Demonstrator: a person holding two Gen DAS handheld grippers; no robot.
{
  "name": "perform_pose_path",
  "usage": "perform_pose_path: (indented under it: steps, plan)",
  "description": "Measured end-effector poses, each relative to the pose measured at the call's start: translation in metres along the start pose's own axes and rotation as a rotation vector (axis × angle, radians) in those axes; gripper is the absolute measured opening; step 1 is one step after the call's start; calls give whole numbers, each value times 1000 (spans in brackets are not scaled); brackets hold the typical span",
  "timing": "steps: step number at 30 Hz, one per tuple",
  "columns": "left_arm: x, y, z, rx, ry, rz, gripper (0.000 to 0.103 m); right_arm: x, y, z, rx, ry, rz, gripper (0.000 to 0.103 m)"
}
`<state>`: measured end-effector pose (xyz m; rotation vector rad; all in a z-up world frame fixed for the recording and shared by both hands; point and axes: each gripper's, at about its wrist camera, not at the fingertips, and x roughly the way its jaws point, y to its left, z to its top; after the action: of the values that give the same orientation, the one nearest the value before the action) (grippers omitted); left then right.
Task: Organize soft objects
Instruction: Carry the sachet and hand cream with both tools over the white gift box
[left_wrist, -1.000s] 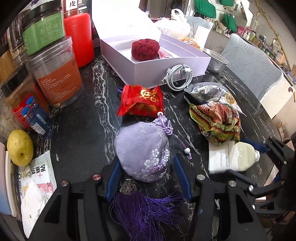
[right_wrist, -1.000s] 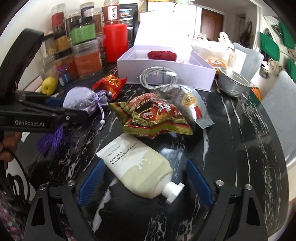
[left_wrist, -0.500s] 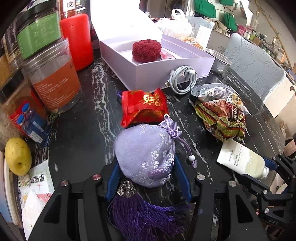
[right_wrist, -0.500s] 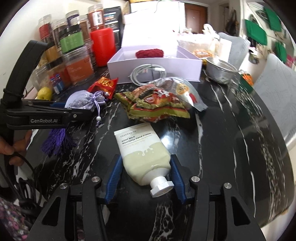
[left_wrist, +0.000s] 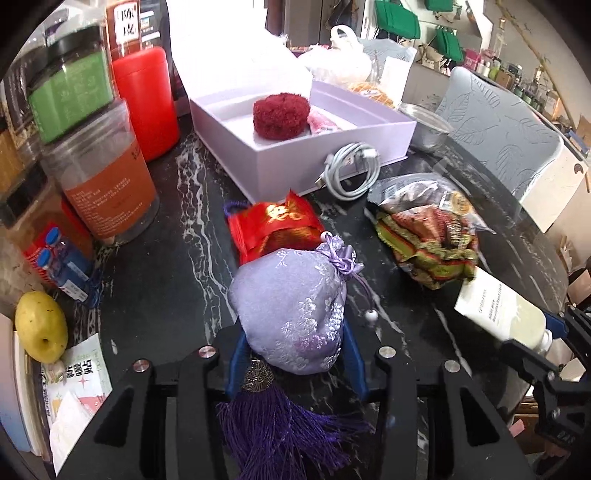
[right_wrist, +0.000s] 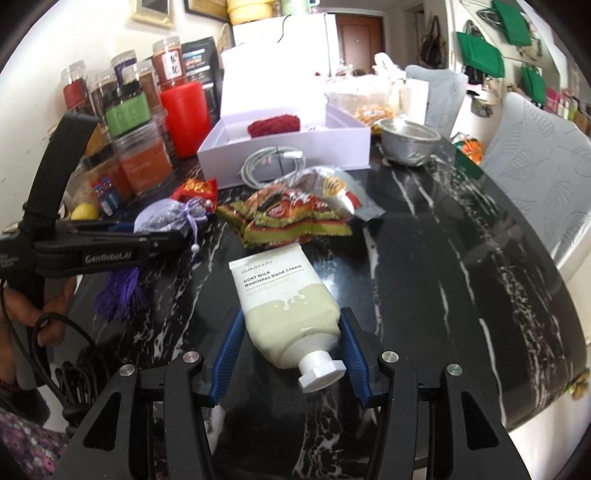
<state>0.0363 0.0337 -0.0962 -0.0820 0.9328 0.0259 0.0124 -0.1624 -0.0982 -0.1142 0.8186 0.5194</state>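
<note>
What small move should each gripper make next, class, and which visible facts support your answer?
Probably lift and carry both toward the open lilac box. The left gripper is shut on the purple sachet, the right gripper on the hand cream tube, and a red pom-pom already lies inside.

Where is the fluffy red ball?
In the left wrist view, the fluffy red ball sits inside the open pale purple box at the table's far side, right of the red canister.

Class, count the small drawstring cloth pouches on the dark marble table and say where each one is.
2. The lilac pouch is clamped in the left gripper; the red pouch lies just beyond it, before the white box.
</note>
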Motion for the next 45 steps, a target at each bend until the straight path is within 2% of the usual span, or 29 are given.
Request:
perform_pose_path:
  steps: [5,26,35,45]
  plan:
    - [-17,-1,-1,-15,-22,-25,44,-6,-2,2,20,-20,1,51]
    - [-97,-12,2,1,-207,-30,44,-47,12,4,9,-130,21,51]
    - [-115,-18,21,21,-272,-35,44,-64,14,21,-11,-181,21,51]
    - [-117,-18,51,26,-321,-34,44,-70,12,58,-29,-222,17,51]
